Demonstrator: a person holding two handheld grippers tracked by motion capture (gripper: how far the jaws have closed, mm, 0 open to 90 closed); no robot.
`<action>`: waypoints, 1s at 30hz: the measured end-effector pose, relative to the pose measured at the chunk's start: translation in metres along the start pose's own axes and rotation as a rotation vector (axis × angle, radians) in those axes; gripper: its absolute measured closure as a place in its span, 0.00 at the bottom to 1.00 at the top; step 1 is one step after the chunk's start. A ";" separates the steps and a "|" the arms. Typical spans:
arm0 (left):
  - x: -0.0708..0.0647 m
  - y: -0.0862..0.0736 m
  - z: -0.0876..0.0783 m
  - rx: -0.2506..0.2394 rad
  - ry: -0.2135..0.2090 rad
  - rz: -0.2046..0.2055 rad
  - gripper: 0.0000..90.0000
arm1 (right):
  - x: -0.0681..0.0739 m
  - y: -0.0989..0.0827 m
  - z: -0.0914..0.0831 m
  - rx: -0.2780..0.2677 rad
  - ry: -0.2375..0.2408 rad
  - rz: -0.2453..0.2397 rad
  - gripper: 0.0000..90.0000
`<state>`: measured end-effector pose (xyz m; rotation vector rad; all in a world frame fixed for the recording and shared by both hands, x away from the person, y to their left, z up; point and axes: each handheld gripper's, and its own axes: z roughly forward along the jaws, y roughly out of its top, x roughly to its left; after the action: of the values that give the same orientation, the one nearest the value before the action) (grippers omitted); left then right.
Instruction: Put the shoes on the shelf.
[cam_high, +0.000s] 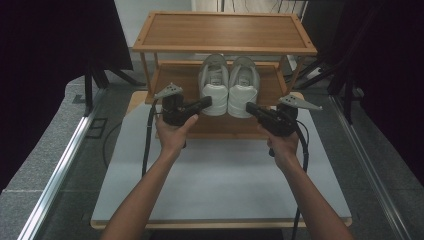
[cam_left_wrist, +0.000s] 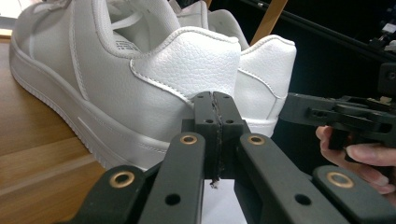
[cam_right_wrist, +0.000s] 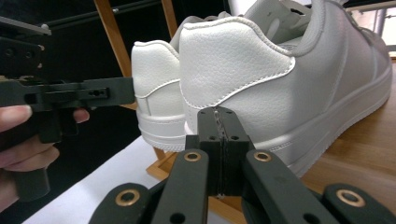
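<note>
A pair of white sneakers stands side by side on the lower shelf (cam_high: 176, 80) of a wooden rack, heels toward me. My left gripper (cam_high: 206, 102) is shut and empty, its tip just short of the left sneaker's (cam_high: 214, 82) heel (cam_left_wrist: 187, 65). My right gripper (cam_high: 250, 107) is also shut and empty, its tip close to the right sneaker's (cam_high: 243, 85) heel (cam_right_wrist: 243, 60). In the left gripper view the closed jaws meet at the left gripper's tip (cam_left_wrist: 214, 98). The right gripper view shows the same at the right gripper's tip (cam_right_wrist: 218, 113). Neither tip holds anything.
The rack's top shelf (cam_high: 225, 32) is bare and overhangs the sneakers. The rack stands at the far end of a white-topped table (cam_high: 220, 175). Dark curtains hang on both sides. Cables trail from both grippers down the table.
</note>
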<state>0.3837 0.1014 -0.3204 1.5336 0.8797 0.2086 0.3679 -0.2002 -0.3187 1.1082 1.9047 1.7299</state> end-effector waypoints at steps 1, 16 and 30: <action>0.001 -0.001 0.000 -0.004 -0.006 -0.009 1.00 | 0.000 0.000 0.000 0.000 -0.005 -0.005 1.00; 0.002 -0.004 0.001 -0.021 -0.021 -0.022 1.00 | -0.007 -0.004 0.007 -0.033 -0.022 0.038 0.97; -0.009 -0.006 -0.012 -0.071 -0.035 0.050 0.70 | -0.001 -0.013 -0.011 -0.058 -0.005 0.044 0.83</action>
<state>0.3682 0.1043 -0.3207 1.4902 0.7990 0.2462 0.3569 -0.2079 -0.3295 1.1397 1.8281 1.7921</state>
